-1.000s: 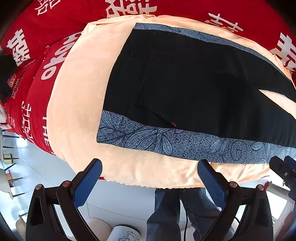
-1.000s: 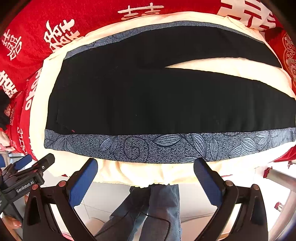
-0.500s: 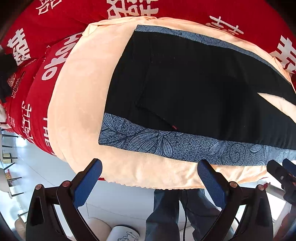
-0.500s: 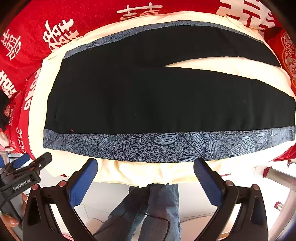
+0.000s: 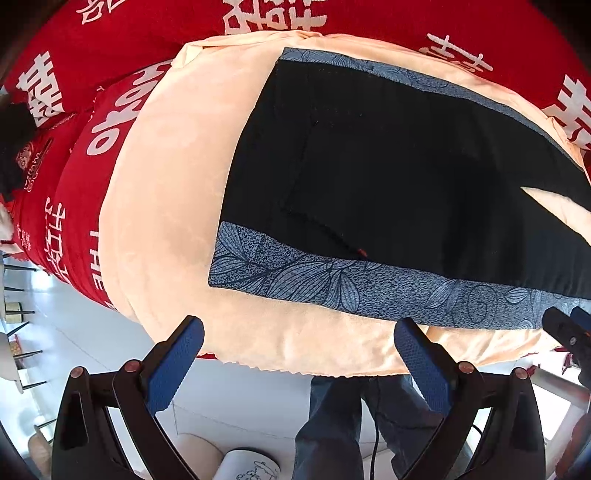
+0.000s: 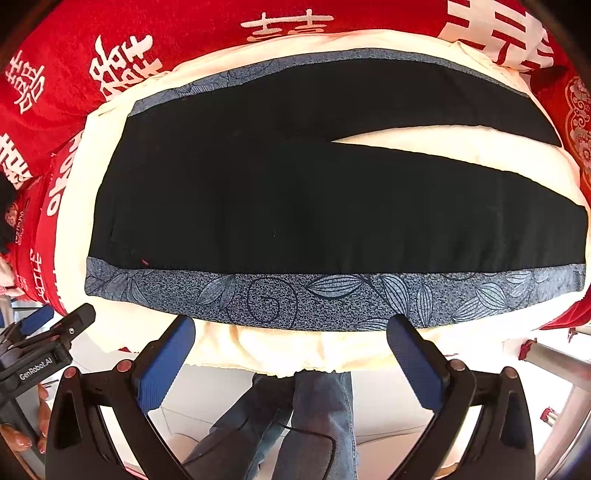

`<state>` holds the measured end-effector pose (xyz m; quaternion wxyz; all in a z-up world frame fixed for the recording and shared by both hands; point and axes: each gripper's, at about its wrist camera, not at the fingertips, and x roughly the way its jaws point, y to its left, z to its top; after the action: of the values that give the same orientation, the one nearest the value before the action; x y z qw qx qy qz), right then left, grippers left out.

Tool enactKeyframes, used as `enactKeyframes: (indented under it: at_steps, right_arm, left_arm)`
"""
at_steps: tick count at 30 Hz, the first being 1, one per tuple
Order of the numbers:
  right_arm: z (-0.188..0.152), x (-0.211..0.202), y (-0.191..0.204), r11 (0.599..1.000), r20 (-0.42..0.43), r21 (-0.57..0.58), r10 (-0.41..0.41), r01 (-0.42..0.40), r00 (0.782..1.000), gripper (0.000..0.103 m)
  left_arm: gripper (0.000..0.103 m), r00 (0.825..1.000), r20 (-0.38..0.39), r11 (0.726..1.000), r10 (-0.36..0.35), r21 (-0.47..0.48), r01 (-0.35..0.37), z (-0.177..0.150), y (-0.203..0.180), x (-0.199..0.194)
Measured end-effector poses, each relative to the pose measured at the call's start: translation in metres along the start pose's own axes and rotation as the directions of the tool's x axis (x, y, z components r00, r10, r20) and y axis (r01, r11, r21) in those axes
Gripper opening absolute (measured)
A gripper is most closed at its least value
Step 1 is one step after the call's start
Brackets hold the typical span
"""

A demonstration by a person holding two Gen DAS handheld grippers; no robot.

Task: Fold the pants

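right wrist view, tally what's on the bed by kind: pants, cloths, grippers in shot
pants: 1, black with blue leaf-print side bands, laid flat, legs parted
cream cloth under the pants: 1
red cloth with white characters: 1
hand-held grippers: 2, the right hand-held gripper and the left hand-held gripper, both off the fabric
total: 5

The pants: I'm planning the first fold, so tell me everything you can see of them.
The pants are black, seemingly soft knit fabric, with a blue-grey leaf-patterned band along each outer side. They lie flat and unfolded on a cream blanket, waistband left, legs to the right and parted in a narrow V. A small red mark sits near the waist. Neither hand-held gripper touches them.
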<state>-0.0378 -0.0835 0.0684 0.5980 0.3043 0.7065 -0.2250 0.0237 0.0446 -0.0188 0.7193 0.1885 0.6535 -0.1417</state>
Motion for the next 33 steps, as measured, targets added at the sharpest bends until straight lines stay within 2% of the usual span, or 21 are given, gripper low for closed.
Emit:
enactKeyframes:
  at_steps: [19, 33]
  right_arm:
    - [-0.0002, 0.0029, -0.0045, 1.000, -0.009, 0.016, 0.001, -0.001, 1.000, 0.103]
    - [0.0054, 0.0089, -0.0016, 1.000, -0.018, 0.010, 0.010, -0.010, 1.000, 0.103]
  left_arm:
    - [0.103, 1.000, 0.000, 1.000, 0.002, 0.027, -0.002, 0.0041, -0.0074, 0.0030]
    - [0.103, 1.000, 0.001, 1.000, 0.003, 0.000, -0.003, 0.0072, 0.0003, 0.0036]
